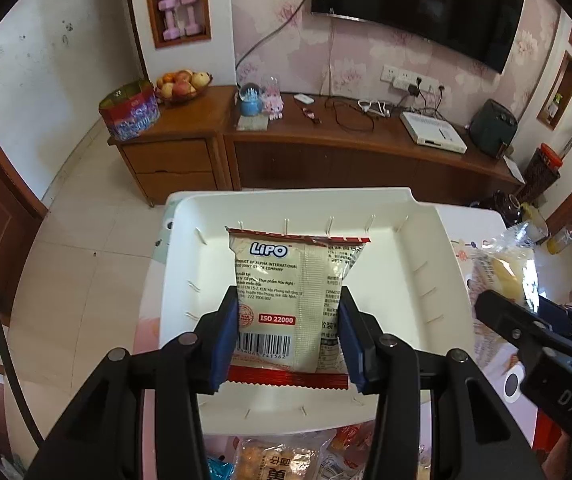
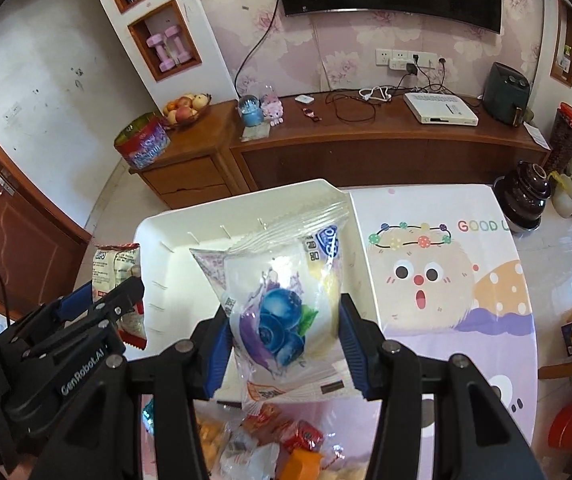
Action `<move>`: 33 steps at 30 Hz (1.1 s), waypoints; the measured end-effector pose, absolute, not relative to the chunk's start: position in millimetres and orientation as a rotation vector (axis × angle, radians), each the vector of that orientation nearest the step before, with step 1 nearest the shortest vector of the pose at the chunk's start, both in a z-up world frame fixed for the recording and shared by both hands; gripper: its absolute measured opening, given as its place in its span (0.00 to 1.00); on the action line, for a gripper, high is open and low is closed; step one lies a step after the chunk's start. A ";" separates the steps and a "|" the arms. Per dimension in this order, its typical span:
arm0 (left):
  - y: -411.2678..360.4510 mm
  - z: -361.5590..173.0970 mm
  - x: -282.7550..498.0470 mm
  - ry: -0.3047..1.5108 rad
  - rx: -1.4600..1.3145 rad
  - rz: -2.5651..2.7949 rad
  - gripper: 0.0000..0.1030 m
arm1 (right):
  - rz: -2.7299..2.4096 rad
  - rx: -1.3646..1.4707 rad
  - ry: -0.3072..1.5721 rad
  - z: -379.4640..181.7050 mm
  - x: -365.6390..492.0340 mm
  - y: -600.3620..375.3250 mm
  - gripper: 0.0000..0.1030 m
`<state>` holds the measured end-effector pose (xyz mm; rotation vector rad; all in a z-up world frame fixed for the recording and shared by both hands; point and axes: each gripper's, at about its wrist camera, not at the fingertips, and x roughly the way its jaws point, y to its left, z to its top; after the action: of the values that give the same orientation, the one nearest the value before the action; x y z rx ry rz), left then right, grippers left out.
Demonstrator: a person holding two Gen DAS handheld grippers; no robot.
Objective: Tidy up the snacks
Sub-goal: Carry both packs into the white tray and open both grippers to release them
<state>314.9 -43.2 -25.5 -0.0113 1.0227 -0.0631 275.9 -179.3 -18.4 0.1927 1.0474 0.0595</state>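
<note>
My left gripper [image 1: 288, 336] is shut on a cream and red Lipo snack packet [image 1: 286, 292], held over the white tray [image 1: 410, 292]. In the right wrist view my right gripper [image 2: 286, 348] is shut on a clear packet printed with blueberries [image 2: 281, 304], above the same white tray [image 2: 181, 264]. The left gripper [image 2: 97, 312] with the Lipo packet [image 2: 111, 264] shows at the left of that view. The right gripper [image 1: 526, 320] with its clear packet [image 1: 502, 268] shows at the right edge of the left wrist view.
A heap of loose snack packets [image 2: 269, 440] lies on the table in front of the tray; the same snack packets [image 1: 281, 456] show at the bottom of the left view. The table cover with a cartoon face [image 2: 426, 280] spreads to the right. A wooden TV cabinet [image 1: 326, 152] stands beyond.
</note>
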 end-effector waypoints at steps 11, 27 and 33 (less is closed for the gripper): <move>-45.3 -34.6 329.3 1.019 -0.015 -0.074 0.72 | 0.070 0.149 1.109 -43.0 294.3 -166.3 0.50; -31.1 -27.5 321.6 1.021 -0.132 -0.095 0.91 | 0.035 0.204 1.064 -39.0 286.4 -181.9 0.57; -32.0 -15.0 309.4 0.994 -0.101 -0.102 0.91 | 0.016 0.170 1.021 -25.4 276.5 -177.1 0.57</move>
<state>309.4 -32.0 -15.0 -0.1011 0.9936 -0.1017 276.5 -177.1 -25.4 0.1699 1.0214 0.0156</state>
